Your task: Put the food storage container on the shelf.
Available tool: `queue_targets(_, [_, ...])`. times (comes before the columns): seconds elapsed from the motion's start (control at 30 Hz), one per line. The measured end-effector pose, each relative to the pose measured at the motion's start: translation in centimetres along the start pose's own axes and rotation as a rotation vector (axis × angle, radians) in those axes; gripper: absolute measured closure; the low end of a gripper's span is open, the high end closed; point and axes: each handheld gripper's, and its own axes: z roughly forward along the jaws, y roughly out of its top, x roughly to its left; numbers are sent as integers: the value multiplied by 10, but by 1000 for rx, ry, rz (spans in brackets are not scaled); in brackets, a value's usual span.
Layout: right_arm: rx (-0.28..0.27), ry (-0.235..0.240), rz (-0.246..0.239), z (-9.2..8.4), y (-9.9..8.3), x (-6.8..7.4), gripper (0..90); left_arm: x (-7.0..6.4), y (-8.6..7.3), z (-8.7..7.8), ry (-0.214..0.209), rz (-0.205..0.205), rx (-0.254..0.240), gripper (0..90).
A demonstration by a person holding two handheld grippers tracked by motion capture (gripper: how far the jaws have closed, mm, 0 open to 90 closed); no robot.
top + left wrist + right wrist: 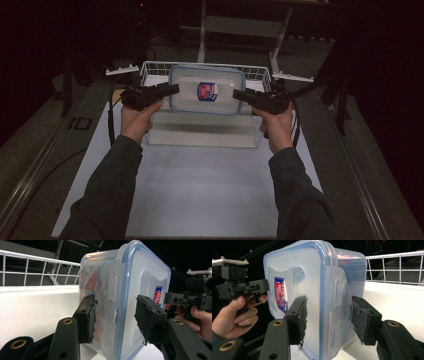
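From the high view, one clear lidded container (206, 91) is hanging above a white wire basket (150, 70), the left gripper (172, 90) and right gripper (239, 94) meeting its two short ends, both forearms reaching forward. In the left gripper view, the jaws are straddling the container's (125, 297) latch edge; whether the pads are pressing is unclear. In the right gripper view, the container (312, 290) is sitting between parted jaws, contact likewise unclear.

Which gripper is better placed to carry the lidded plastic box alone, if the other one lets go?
Probably neither: the left gripper and right gripper straddle opposite short ends of the box, held level above the wire basket.
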Motion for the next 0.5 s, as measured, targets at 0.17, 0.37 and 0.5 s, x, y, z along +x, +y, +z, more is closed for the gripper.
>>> queue_targets(0.17, [5,5,51,3,4,-5,481,1,0,4,21,-36,-22,506])
queue_targets(0.37, [0,-46,46,8,5,-6,443,-1,-2,10,113,32,41,555])
queue_targets(0.5, [16,-55,78,14,5,-11,387,5,-6,14,100,-14,27,524])
